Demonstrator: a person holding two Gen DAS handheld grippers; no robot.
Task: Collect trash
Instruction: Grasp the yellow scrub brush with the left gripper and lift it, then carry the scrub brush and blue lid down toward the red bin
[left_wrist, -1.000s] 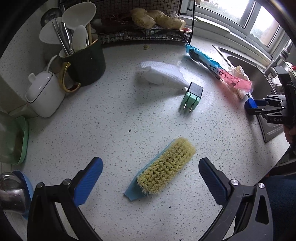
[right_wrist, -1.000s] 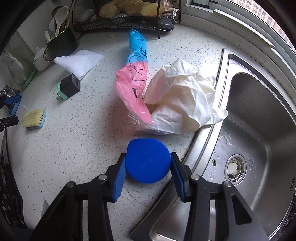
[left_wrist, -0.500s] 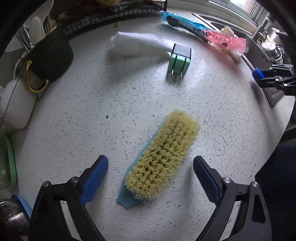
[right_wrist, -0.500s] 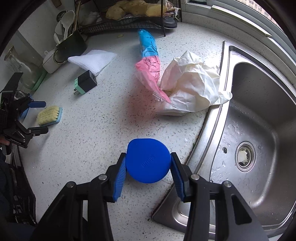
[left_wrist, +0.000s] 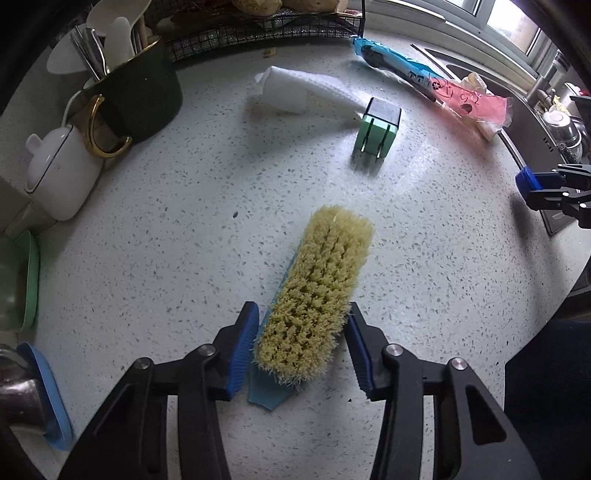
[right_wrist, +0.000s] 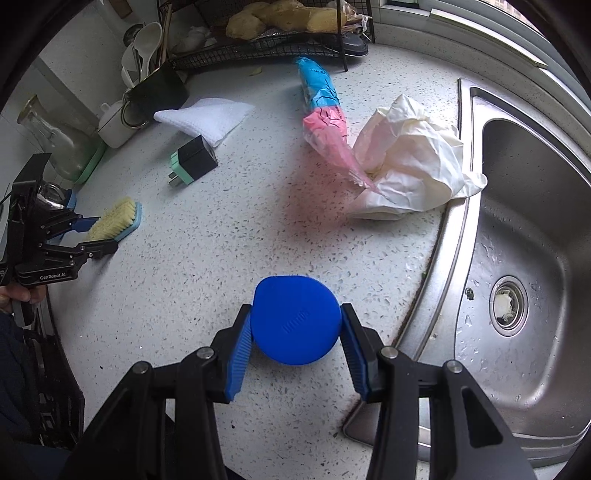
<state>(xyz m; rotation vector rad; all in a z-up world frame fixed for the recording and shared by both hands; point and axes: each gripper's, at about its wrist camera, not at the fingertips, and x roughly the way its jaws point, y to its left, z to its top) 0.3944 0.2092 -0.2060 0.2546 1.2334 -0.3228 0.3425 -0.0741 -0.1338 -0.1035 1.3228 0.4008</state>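
Currently, the left hand-held gripper straddles the near end of the yellow-bristled scrubbing brush with a light blue plastic back, which lies bristles-up on the speckled white stone bench. Its jaws have just been closing around the brush; both pads now sit against the brush's sides, so the grasp appears made, with the brush not yet lifted. The right hand-held gripper is clenched on a round blue plastic lid, held above the bench near the sink edge.

Progress is judged early. Remaining on the bench are the long blue-and-pink plastic wrapper and the crumpled cream paper sheet, touching each other beside the stainless steel sink. A green-and-black plug adapter and a folded white cloth lie between them and the brush. No waste container is visible.

A black wire rack and a dark mug of utensils stand along the back. Daylight enters through a window behind the sink.
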